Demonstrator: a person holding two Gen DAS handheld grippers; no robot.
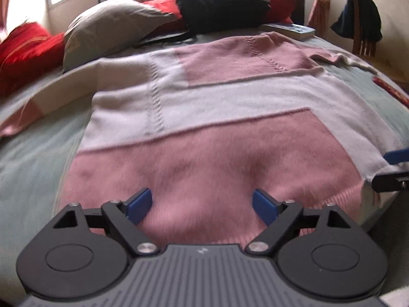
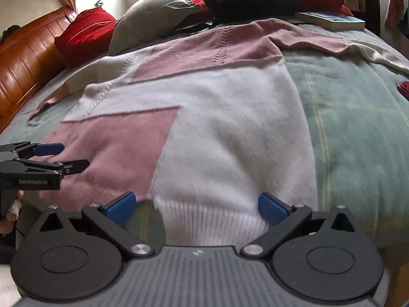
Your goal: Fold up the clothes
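A pink and white knitted sweater (image 1: pixel 204 153) (image 2: pixel 217 140) lies spread flat on the bed, its sleeves stretched out to both sides. My left gripper (image 1: pixel 202 206) is open just above the pink part of the ribbed hem, with nothing held. Over the white part of the hem, my right gripper (image 2: pixel 196 208) is also open, the cloth lying loose between its blue pads (image 2: pixel 121 208). The right gripper (image 1: pixel 393 168) shows at the right edge of the left wrist view. In the right wrist view the left gripper (image 2: pixel 51 158) shows at the left, with a hand (image 2: pixel 10 212) below it.
A pale green blanket (image 1: pixel 30 158) (image 2: pixel 358 128) covers the bed. At its far end lie a grey pillow (image 1: pixel 110 25), red cushions (image 1: pixel 25 51), a black bag (image 1: pixel 217 2) and a book (image 1: pixel 291 29). A wooden headboard (image 2: pixel 25 58) runs along the left. A small red object (image 2: pixel 404 87) lies at the right.
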